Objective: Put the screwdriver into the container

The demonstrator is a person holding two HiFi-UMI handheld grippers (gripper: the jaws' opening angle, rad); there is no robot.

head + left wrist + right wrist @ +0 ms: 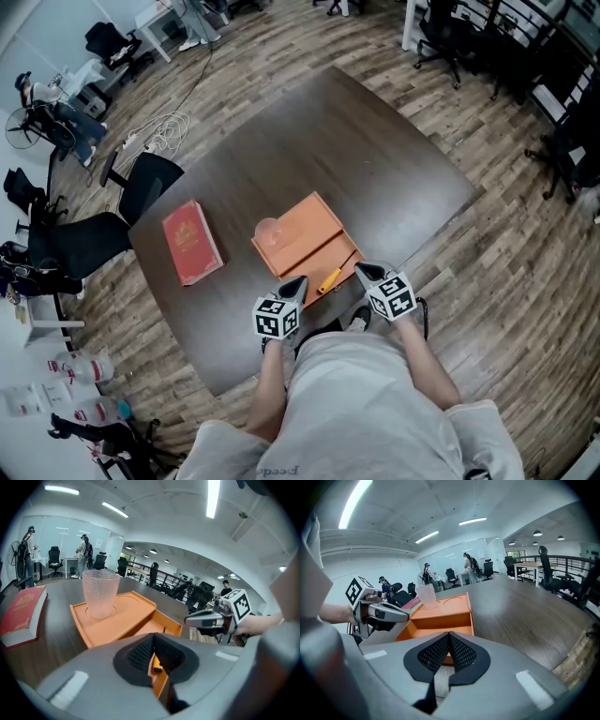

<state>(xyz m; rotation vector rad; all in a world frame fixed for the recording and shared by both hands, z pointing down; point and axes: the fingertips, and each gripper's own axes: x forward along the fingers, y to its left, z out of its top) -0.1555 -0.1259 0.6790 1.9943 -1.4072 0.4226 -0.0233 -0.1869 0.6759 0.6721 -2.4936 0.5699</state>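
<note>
The screwdriver [330,279], with a yellow-orange handle and a dark shaft, lies on the dark table along the near edge of the orange container [305,230]. My left gripper [300,281] points at the container's near corner, its tip just left of the handle's end. Its pads meet, and an orange butt end [157,668] shows through the slit behind the tips of the left gripper [153,637]. I cannot tell whether the pads touch it. My right gripper [361,270] is shut and empty beside the shaft's tip. The container [440,613] lies ahead of the right gripper [449,634].
A clear plastic cup [267,230] stands upright on the container's raised far half. A red book [192,242] lies on the table to the left. Black office chairs [141,183] stand off the table's left edge. The person's body is against the near edge.
</note>
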